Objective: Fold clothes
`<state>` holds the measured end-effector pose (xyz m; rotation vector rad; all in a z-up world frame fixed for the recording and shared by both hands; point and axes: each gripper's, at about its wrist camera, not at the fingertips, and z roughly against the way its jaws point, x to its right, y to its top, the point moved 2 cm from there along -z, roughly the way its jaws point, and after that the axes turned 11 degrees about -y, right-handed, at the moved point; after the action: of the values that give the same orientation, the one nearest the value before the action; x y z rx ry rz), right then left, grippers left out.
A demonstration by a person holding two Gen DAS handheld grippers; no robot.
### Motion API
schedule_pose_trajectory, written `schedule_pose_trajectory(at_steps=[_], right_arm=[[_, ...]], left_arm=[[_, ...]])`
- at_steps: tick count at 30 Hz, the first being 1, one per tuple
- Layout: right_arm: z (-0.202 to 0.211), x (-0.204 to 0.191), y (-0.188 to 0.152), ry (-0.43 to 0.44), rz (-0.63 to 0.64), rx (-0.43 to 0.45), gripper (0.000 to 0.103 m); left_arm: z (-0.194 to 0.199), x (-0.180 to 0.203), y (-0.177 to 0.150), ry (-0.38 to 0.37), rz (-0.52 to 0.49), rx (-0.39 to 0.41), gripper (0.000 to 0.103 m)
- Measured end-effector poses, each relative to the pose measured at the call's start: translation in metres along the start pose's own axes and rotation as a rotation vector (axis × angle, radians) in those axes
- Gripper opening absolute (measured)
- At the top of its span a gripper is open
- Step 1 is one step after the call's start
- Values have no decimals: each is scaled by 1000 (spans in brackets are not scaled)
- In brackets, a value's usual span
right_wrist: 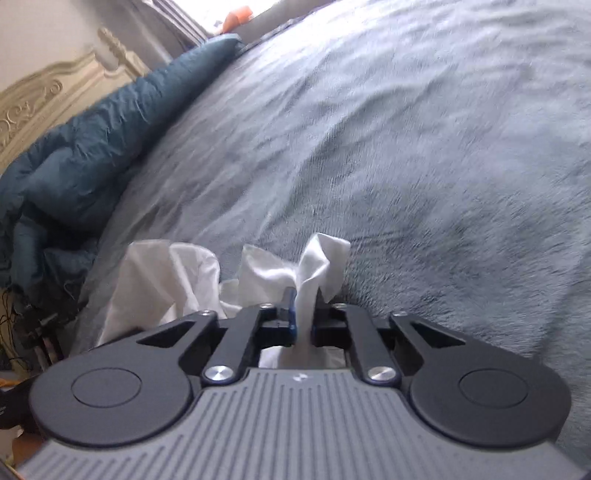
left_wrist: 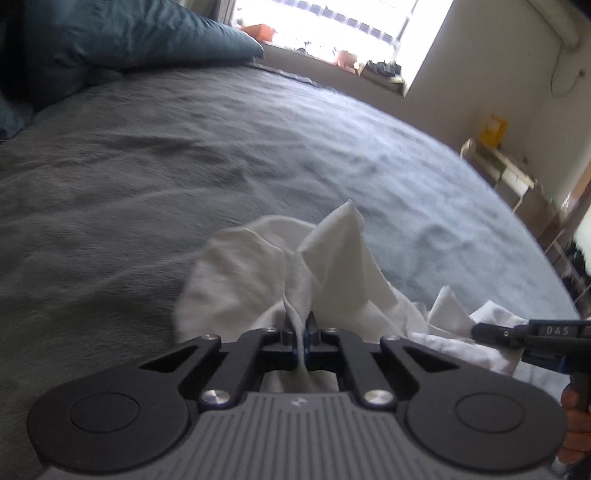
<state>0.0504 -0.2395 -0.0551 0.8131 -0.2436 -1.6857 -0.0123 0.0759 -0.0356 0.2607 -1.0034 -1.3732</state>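
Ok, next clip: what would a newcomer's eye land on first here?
The crumpled white cotton garment, bunched in the foreground on the grey fleece bedspread. Both the left gripper and right gripper are shut on it. A rumpled teal quilt is heaped by the headboard.

Blown-out window backlights; motion blur, fisheye bending at edges

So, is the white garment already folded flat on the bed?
No, the white garment is bunched up, pinched in the left hand-held gripper above the bed.
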Motion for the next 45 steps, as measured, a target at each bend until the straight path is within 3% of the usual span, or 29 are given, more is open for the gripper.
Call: schedule_pose_trajectory(at_steps=[10, 15, 22, 26, 29, 31, 35, 36, 38, 41, 45], right_arm=[[83, 33, -6, -93, 6, 196, 0], [97, 51, -25, -139, 4, 212, 0], [95, 86, -66, -169, -82, 169, 0], [104, 91, -79, -187, -85, 166, 4], [122, 93, -82, -208, -82, 216, 6], [135, 94, -82, -206, -90, 257, 13], [150, 71, -84, -146, -25, 305, 29], [150, 61, -85, -111, 0, 303, 31], [145, 36, -84, -27, 70, 289, 45], [133, -3, -78, 62, 187, 262, 52], [106, -42, -64, 80, 344, 220, 56]], left_arm=[[105, -22, -8, 14, 8, 127, 3], [145, -46, -38, 61, 53, 135, 3], [177, -83, -96, 109, 134, 56, 6], [200, -87, -105, 158, 111, 63, 37], [228, -83, -97, 199, 88, 164, 49], [236, -73, -86, 190, 45, 211, 57], [212, -34, -62, 128, -118, 164, 70], [200, -23, -58, 108, -160, 145, 71], [172, -1, -52, 66, -246, 98, 72], [127, 23, -40, 25, -324, 23, 72], [78, 30, -24, 23, -363, -43, 72]])
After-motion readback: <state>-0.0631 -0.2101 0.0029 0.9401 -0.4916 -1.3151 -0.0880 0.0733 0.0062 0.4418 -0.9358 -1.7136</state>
